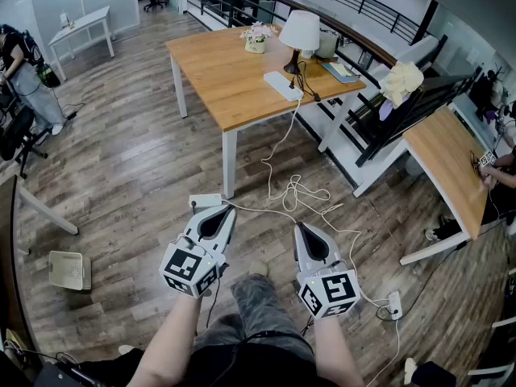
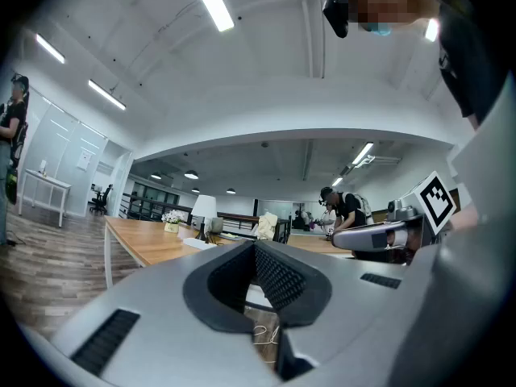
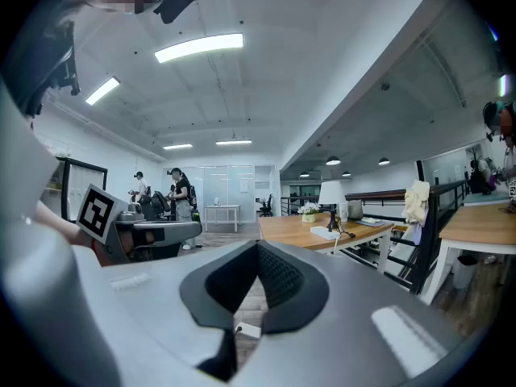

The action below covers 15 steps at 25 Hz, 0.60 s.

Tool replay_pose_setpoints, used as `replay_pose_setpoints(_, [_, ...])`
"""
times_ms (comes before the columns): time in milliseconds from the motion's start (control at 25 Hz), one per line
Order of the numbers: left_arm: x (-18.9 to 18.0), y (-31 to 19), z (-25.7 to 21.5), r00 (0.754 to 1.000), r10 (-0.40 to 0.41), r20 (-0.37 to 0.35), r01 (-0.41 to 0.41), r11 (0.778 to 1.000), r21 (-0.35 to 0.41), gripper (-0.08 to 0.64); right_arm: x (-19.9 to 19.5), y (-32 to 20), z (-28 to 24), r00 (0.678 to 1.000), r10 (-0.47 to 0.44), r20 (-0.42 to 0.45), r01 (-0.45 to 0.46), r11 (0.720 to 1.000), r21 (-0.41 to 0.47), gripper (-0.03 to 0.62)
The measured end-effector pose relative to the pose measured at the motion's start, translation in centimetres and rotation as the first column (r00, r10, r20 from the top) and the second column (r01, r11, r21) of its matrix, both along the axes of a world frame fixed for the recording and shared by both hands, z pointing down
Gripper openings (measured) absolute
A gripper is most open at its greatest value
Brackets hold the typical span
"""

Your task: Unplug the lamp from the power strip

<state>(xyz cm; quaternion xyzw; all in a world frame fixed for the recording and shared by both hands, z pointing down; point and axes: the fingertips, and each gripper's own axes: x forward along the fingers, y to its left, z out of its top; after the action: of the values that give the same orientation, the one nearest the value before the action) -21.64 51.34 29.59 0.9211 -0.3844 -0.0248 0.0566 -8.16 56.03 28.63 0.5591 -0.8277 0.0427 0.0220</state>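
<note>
A white-shaded lamp (image 1: 300, 35) stands on the far side of the wooden table (image 1: 218, 71). Beside its base lies a white power strip (image 1: 283, 85), with black plugs at its right end. A white cable (image 1: 284, 139) drops from the strip to the floor. My left gripper (image 1: 228, 210) and right gripper (image 1: 300, 226) hover side by side over the floor, well short of the table. Both are shut with nothing between the jaws. The lamp (image 2: 203, 210) shows far off in the left gripper view. In the right gripper view the lamp (image 3: 331, 193) and the strip (image 3: 326, 233) are also distant.
Loose white cable (image 1: 300, 192) tangles on the wooden floor ahead, leading to a floor socket block (image 1: 394, 303). A white box (image 1: 205, 201) lies by the left gripper, a small crate (image 1: 66, 270) at the left. A flower pot (image 1: 255, 39) and books (image 1: 343, 71) sit on the table. A second desk (image 1: 447, 164) stands at the right.
</note>
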Motion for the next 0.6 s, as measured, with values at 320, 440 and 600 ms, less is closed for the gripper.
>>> replay_pose_setpoints(320, [1.6, -6.5, 0.5, 1.000, -0.007, 0.007, 0.007, 1.000, -0.011, -0.005, 1.3, -7.3, 0.8, 1.000, -0.020, -0.024, 0.019, 1.000, -0.008, 0.008])
replay_pose_setpoints(440, [2.3, -9.3, 0.7, 1.000, -0.012, 0.005, 0.012, 1.000, -0.021, -0.005, 2.0, -10.0, 0.8, 0.999, -0.025, -0.036, 0.025, 1.000, -0.011, 0.008])
replay_pose_setpoints(600, [3.9, -12.4, 0.9, 1.000, -0.009, 0.007, 0.009, 0.999, -0.031, -0.005, 3.7, -13.2, 0.9, 1.000, -0.012, -0.019, 0.012, 1.000, -0.017, 0.008])
